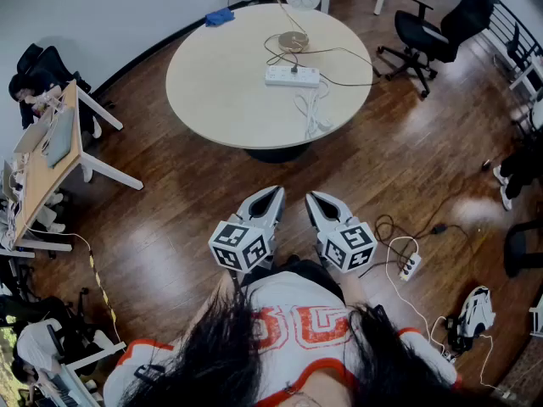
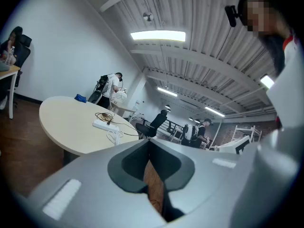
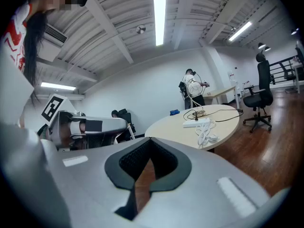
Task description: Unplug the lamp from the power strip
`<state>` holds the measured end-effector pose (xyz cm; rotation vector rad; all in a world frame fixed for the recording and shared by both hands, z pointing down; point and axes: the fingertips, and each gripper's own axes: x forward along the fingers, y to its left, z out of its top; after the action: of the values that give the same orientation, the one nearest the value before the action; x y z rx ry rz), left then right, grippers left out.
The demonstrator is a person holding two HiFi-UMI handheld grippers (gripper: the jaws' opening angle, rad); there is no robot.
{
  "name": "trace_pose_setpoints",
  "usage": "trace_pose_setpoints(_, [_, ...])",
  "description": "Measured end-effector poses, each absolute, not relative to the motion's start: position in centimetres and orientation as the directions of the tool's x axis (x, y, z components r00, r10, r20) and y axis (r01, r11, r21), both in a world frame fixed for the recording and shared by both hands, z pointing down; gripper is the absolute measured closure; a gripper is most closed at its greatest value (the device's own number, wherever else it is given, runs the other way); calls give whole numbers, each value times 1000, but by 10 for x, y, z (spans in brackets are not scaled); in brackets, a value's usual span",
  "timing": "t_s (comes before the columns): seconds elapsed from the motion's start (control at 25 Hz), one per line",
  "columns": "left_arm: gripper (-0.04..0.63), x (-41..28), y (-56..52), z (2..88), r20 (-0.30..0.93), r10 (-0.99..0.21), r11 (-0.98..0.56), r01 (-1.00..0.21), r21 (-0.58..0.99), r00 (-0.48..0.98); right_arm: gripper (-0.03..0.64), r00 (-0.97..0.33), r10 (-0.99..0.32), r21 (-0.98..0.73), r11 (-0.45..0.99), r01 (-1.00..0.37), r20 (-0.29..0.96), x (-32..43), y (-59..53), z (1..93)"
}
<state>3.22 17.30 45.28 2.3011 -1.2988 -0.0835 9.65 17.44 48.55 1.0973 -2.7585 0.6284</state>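
Well back from the surface, both tools pressed together

Left tool and right tool are held side by side just in front of the person's chest. Each has its jaws closed tip to tip with nothing between them, and wooden floor shows below. Ahead of both, well apart, stands the round surface. On its far half lies the white power strip, with a coiled white cable on its nearer side. Beyond the strip stands the lamp, its dark cord looping to a plug seated in the strip.
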Motion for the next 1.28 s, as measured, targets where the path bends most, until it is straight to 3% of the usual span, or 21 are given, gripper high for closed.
trace_pose_setpoints(0.4, [595,47,155,456,196,-808,-428,-782,452,556,617,-713,-650,-333,633,-699,262,111,156,493])
trace_pose_setpoints(0.72, [595,37,112,461,194,-786,-455,-762,461,587,617,-703,-682,-370,611,-700,203,101,117,486])
trace_pose_setpoints(1.28, [595,-28,-9,447,142,-753,-514,-710,481,642,615,-612,-748,-365,512,-778,255,49,1,483])
